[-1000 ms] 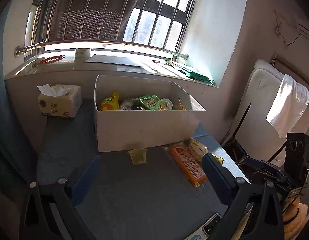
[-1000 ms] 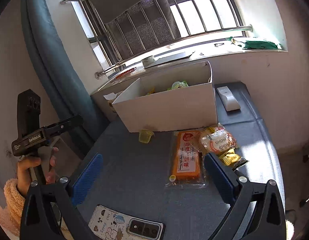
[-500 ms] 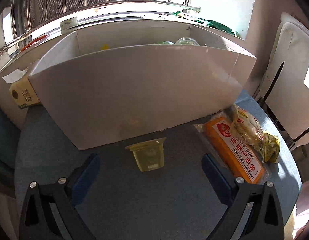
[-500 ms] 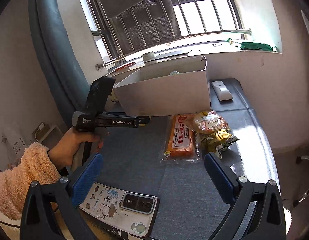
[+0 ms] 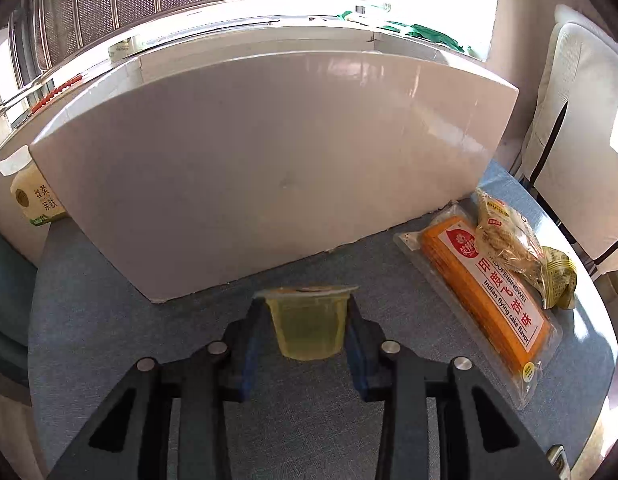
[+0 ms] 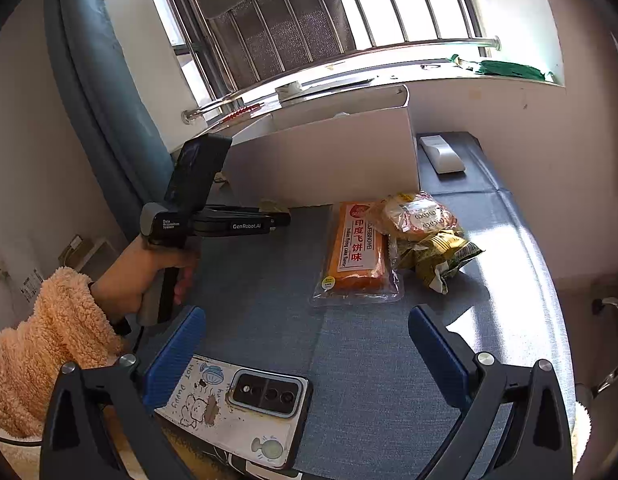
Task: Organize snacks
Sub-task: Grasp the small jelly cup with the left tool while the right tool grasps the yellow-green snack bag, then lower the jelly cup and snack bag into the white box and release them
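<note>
The left gripper (image 5: 307,322) is clamped on the yellow jelly cup (image 5: 307,325), both blue pads pressing its sides, on the blue tabletop (image 5: 149,340) just in front of the white box (image 5: 269,168). At 3 o'clock from the cup lies the orange cake packet (image 5: 489,292), with 2 snack bags (image 5: 521,244) touching its far side. The right gripper (image 6: 307,354) hangs with its jaws wide apart and nothing between them, above a phone (image 6: 245,408) at 6 o'clock.

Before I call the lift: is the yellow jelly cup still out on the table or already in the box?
Out. The jelly cup sits on the blue table before the white box, left gripper shut on its sides.
</note>
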### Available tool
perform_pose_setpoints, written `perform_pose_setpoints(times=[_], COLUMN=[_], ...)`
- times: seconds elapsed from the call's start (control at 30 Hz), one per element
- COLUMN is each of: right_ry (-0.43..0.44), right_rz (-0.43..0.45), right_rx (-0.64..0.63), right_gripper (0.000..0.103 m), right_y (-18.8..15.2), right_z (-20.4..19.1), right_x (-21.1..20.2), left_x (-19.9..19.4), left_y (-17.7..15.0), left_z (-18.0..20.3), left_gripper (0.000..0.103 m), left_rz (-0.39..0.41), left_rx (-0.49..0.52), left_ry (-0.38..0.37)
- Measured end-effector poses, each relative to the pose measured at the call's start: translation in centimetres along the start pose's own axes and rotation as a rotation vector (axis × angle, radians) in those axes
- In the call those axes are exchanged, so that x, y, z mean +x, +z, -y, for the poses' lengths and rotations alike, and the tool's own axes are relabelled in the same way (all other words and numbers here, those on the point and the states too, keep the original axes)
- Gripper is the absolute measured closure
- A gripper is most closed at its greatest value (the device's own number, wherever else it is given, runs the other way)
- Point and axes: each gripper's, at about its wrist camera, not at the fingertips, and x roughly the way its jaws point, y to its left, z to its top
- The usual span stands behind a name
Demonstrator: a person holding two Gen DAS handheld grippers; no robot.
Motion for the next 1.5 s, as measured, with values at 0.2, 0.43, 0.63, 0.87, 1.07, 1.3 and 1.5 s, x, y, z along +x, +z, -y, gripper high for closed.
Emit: perform_pose_setpoints(times=[0.2,0.43,0.63,0.87,1.07,1.3,1.5], right_ry=[-0.040,-0.141,-0.242,-0.211,-0.164,-0.105,-0.074], right_rz=[-0.011,-0.040,-0.140,-0.166,-0.139,-0.064,-0.025], right_rx=[0.026,0.035,0.040,0.076,0.067,-0.009,-0.110], right_gripper=[0.000,0.000,0.000,0.045,0.048,0.049,0.049], right_y=[0.6,3.4,4.5,4.0,3.5,5.0,9.3], right_z=[1.8,6.3,8.5,8.9,8.1,3.2,-1.1], right_x=[0.6,3.5,7.5,8.8,7.0,3.2,3.7], left_x=[-6.2,-13.8,-16.9,-17.6,-17.1,-16.8,-17.6], left_y=[-1.3,-2.7,-4.5,-6.4,-7.0,-6.0,-2.0], left_z=[-0.5,-0.4,0.1,-0.2,-0.2,-0.5,-1.6], left_gripper=[0.068,0.068,0.068,0.068,0.068,0.068,0.068], left_rz=[0.115,0.261,0.293,0.287,0.280,0.292,0.358], left_rx=[-0.032,-0.090,-0.109,-0.120,-0.131,-0.147,-0.124], left_ry=[-0.058,-0.153,-0.171,-0.171,-0.184,-0.214,-0.202])
